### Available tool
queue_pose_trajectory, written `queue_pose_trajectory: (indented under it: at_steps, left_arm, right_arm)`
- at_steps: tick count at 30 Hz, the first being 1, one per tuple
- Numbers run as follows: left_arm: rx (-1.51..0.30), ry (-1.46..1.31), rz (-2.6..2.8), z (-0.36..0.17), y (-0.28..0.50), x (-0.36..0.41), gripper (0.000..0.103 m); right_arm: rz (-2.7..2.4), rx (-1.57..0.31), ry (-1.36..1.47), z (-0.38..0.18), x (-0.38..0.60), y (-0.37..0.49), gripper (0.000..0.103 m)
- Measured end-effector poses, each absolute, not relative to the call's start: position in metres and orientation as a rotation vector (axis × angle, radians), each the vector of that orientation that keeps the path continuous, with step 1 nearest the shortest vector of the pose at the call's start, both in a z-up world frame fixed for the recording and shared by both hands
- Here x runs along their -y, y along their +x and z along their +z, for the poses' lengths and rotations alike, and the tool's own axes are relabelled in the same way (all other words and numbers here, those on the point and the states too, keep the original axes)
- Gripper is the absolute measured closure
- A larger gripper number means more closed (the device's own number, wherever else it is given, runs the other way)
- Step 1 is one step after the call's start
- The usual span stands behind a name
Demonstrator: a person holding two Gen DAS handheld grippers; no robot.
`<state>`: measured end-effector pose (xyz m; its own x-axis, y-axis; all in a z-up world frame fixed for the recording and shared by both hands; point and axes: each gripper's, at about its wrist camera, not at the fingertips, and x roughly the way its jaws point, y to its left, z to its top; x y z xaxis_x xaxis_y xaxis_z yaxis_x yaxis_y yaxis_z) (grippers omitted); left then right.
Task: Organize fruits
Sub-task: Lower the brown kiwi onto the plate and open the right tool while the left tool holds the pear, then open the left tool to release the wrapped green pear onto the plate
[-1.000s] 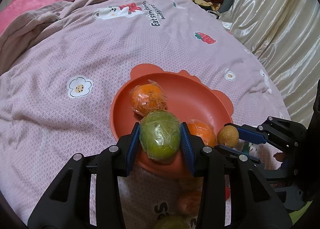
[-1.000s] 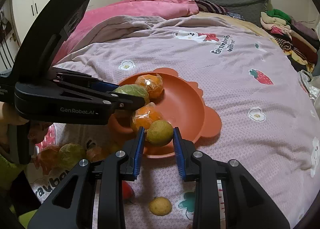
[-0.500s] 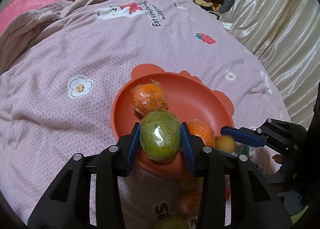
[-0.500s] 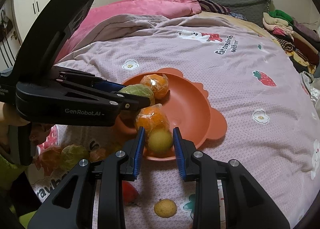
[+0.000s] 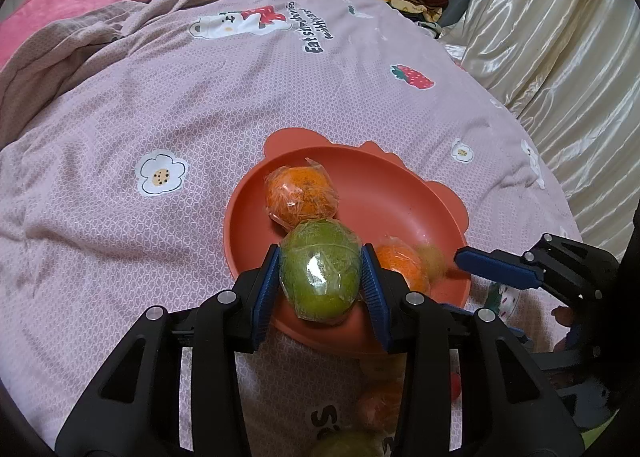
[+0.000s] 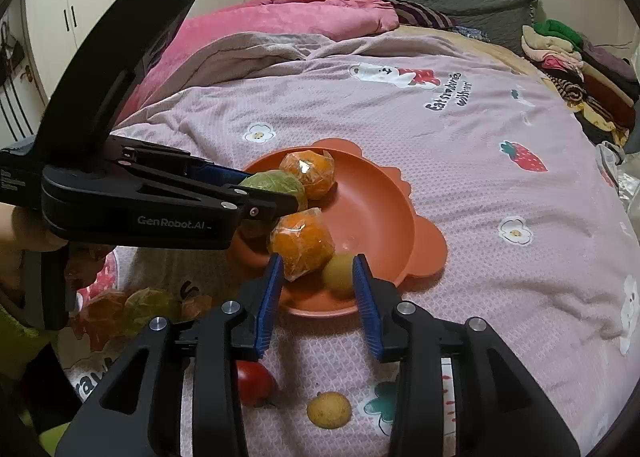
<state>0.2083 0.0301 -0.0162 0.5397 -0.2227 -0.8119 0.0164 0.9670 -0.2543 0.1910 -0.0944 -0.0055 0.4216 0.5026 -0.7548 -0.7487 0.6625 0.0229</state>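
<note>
Blue pads of the left gripper [image 5: 320, 281] clamp a green fruit in clear wrap [image 5: 320, 269], holding it over the near rim of the orange plate [image 5: 384, 193]. The right gripper [image 6: 318, 285] reaches over the same near rim a little to the right; its jaws have just been opening and now stand apart, with a small yellow-brown fruit [image 6: 339, 275] lying on the plate between them, close against the right pad — whether it touches I cannot tell. The left pad sits just beside a wrapped orange [image 6: 302, 243] that rests on the plate.

On the bedspread [image 6: 500, 297] in front of the plate's near edge lie a red tomato [image 6: 256, 381] and another small yellow fruit [image 6: 329, 409], and off to the near left a cluster of wrapped fruits [image 6: 136, 309] sits beneath the left gripper's body.

Further in, a second wrapped orange [image 5: 302, 197] rests at the plate's far left, touching the green fruit. The right half of the plate is bare — its far rim and ear-shaped tabs are uncovered.

Beyond the plate the bedspread lies open to the far edge, where a pink quilt [image 6: 288, 17] is bunched at the far left and folded clothes [image 6: 580, 65] are stacked at the far right corner.
</note>
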Motion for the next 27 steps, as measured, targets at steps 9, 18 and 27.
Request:
queue_pose_trajectory:
  at_steps: [9, 18, 27]
  left_arm:
    - [-0.988, -0.229, -0.141, -0.016, 0.207, -0.03, 0.071]
    - [-0.979, -0.229, -0.138, -0.014, 0.206, -0.031, 0.07]
    - [-0.952, -0.222, -0.126, -0.007, 0.201, -0.031, 0.064]
  right_arm:
    - [0.787, -0.804, -0.309, -0.001, 0.106, 0.186, 0.061]
    - [0.765, -0.805, -0.286, 0.001, 0.116, 0.181, 0.054]
    - [0.743, -0.801, -0.266, 0.005, 0.124, 0.178, 0.046]
